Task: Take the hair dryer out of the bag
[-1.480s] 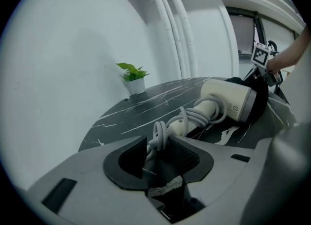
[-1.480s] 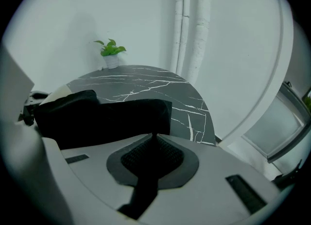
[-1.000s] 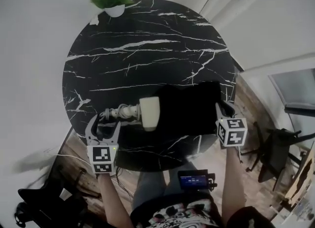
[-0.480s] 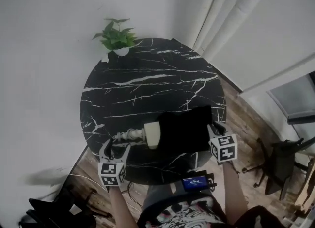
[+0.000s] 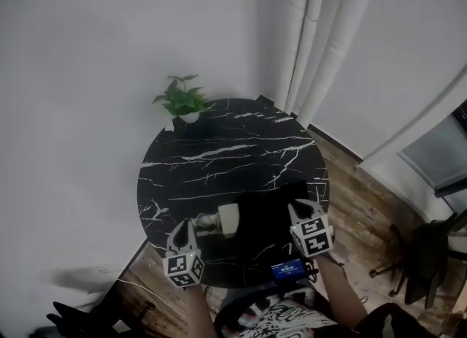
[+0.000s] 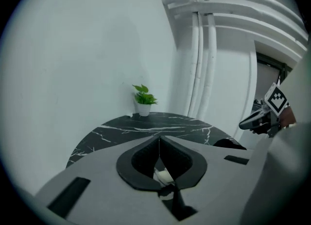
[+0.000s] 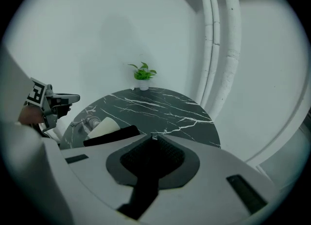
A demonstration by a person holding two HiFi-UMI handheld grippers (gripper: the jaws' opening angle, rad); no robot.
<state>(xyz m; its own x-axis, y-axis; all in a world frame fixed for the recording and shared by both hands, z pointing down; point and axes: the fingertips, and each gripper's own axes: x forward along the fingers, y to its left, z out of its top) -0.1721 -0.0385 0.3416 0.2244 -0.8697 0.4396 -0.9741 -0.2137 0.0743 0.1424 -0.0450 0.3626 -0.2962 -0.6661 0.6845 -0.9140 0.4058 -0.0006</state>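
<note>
Left gripper point(image 5: 183, 229) and right gripper point(image 5: 304, 208) rose, fingers just closed, empty. A bump could roll the hair dryer point(image 5: 228, 220), just beyond the left fingers, off the surface point(image 5: 219, 158).

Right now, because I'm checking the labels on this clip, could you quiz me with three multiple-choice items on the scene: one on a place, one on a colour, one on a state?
1. Where does the potted plant stand?
A. on the floor
B. on a windowsill
C. at the far edge of the table

2. What colour is the bag?
A. black
B. red
C. white

3. How do the jaws of the left gripper stand?
A. wide apart
B. together
C. clamped on the plant's pot

Answers:
1 C: the head view shows it by the rim farthest from the person.
2 A: it lies dark beside the cream hair dryer.
3 B: the left gripper view shows the pads meeting at the tips.
</note>
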